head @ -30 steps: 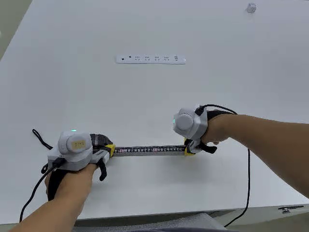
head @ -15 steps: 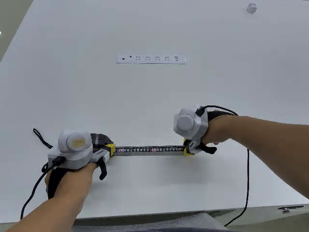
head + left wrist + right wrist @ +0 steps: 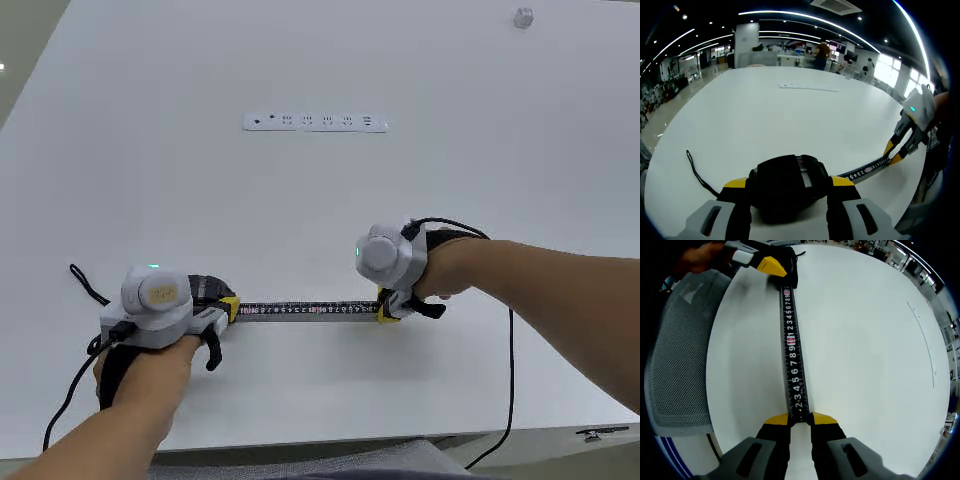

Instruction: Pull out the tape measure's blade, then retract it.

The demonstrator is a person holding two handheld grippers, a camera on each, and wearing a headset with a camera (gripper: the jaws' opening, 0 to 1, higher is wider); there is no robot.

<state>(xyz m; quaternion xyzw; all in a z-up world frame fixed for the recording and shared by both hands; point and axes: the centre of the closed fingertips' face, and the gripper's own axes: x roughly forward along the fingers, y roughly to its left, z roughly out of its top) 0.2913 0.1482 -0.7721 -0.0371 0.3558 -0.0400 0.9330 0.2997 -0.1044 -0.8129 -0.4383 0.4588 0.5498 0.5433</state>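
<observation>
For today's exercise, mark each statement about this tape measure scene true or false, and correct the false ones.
1. The left tool grips the tape measure's black case. True.
2. The blade is fully wound in. False: it stretches from the case to the right tool.
3. The right tool is shut on the blade's end. True.
4. The power strip lies between the two tools. False: it lies farther back on the table, beyond both.

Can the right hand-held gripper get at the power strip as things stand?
Probably not yet: the right hand-held gripper is shut on the blade, drawn out from the case in the left hand-held gripper. The path over the table to the power strip looks free once it lets go.
</observation>
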